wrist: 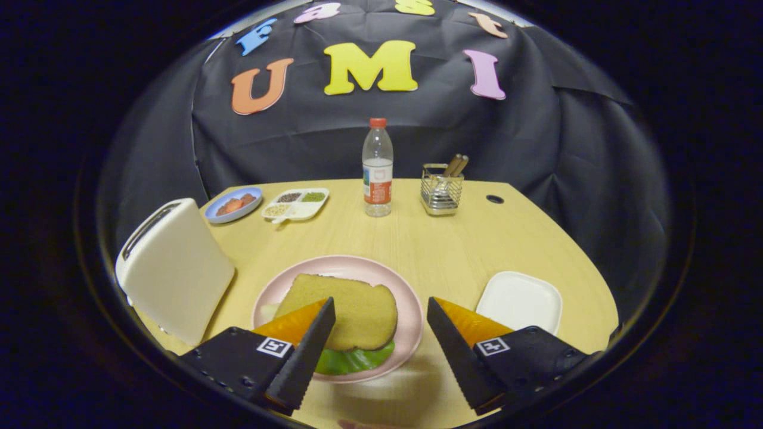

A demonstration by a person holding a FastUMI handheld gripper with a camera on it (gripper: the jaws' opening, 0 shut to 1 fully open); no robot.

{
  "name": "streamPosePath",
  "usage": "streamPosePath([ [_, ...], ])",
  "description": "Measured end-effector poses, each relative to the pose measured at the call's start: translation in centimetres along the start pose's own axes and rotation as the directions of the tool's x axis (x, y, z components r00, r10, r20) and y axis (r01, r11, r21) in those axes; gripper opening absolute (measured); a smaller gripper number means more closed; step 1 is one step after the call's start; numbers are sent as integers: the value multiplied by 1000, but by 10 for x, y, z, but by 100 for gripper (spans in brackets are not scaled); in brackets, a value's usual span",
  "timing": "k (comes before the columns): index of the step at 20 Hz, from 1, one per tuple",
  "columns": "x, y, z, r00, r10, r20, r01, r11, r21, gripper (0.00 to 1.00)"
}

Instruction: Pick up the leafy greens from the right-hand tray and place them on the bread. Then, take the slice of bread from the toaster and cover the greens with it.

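While the wooden table (417,250) carries everything, the white toaster (176,268) stands left of the pink plate (411,310). On that plate a bread slice (357,310) covers the leafy greens (357,359), whose edge peeks out beneath. Right of the plate lies the white tray (520,301). Nearest, the gripper (378,351) has its fingers spread wide, holding nothing.

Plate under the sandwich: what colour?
Pale pink, seen in the gripper view: plate, just ahead of the open gripper.

Beyond my open fingers (357,333): matt woodgrain table (429,250), smooth plastic-looking toaster (176,268), clear plastic bottle (377,170), shiny wire-mesh metal holder (442,190).
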State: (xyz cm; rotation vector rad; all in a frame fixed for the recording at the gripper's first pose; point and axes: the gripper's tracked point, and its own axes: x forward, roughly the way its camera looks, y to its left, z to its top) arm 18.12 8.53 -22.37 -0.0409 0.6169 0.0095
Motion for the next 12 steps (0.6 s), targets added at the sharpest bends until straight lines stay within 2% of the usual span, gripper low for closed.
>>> streamPosePath([
  [5, -85, 26, 27, 985, 41, 165, -43, 999, 10, 97],
  [9, -166, 29, 44, 952, 11, 305, -28, 998, 50, 97],
  [12, -221, 41, 51, 922, 50, 383, -74, 996, 47, 97],
])
